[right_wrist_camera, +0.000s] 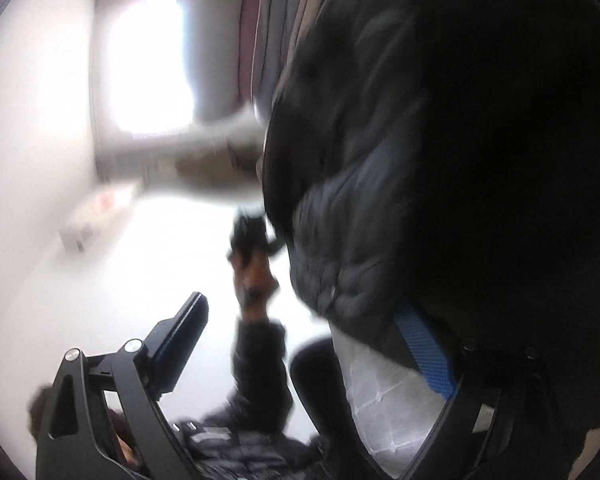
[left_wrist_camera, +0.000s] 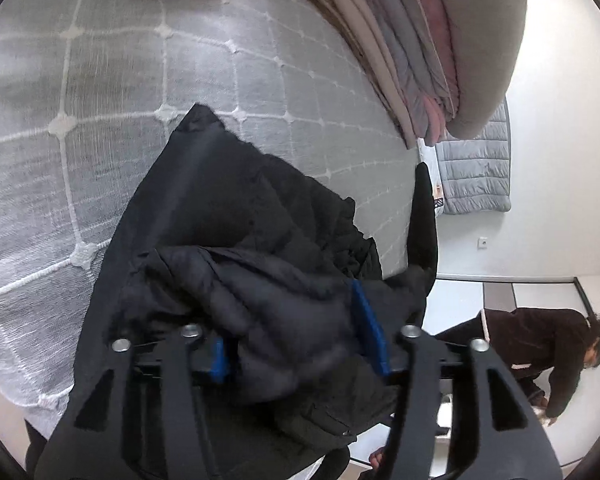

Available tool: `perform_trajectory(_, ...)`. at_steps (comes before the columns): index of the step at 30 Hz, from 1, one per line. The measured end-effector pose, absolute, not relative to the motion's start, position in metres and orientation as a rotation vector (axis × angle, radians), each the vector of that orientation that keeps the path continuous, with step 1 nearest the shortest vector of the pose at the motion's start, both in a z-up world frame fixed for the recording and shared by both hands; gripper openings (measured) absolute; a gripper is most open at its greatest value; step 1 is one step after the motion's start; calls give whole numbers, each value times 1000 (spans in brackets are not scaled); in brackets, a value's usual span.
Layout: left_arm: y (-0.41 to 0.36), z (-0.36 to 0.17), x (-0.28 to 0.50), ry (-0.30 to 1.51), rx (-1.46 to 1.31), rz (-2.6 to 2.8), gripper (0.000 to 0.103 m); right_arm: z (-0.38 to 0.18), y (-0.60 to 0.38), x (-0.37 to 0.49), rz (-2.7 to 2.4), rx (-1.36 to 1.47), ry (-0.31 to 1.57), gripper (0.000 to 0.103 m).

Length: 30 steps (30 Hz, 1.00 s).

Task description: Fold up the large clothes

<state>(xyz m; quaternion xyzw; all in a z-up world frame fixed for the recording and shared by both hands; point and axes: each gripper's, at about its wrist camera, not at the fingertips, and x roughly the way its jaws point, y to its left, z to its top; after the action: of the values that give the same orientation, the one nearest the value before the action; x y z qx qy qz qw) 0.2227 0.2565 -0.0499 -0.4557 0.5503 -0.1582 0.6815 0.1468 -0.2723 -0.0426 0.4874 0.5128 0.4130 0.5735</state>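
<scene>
The whole right wrist view is blurry. A black puffy jacket (right_wrist_camera: pixel 440 140) fills its right side, and the far part is so dark that no folds show. A hand (right_wrist_camera: pixel 254 276) in the middle is a smear, so what it grips cannot be told. In the left wrist view, the jacket (left_wrist_camera: pixel 236 248) covers part of the bed cover (left_wrist_camera: pixel 100 120) and runs off the bottom edge. The stack of blankets (left_wrist_camera: pixel 412 52) is cut off at the top. A person (left_wrist_camera: pixel 548 352) bends far off, too small to see well.
</scene>
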Motion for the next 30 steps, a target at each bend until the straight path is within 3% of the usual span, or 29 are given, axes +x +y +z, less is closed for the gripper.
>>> perform_trajectory(7,267,-25,214,1195,-972,-343,58,-30,-251,208,978,1173,1087,92)
perform_trajectory(18,303,12,187,1010,-1022,-298,65,-77,-304,271,759,1405,853,94)
perform_trajectory(26,250,4,168,1033,-927,-441,67,-61,-205,264,943,1056,1047,96)
perform_trajectory(30,215,-3,188,1032,-890,-516,67,-88,-188,301,867,1024,1110,96)
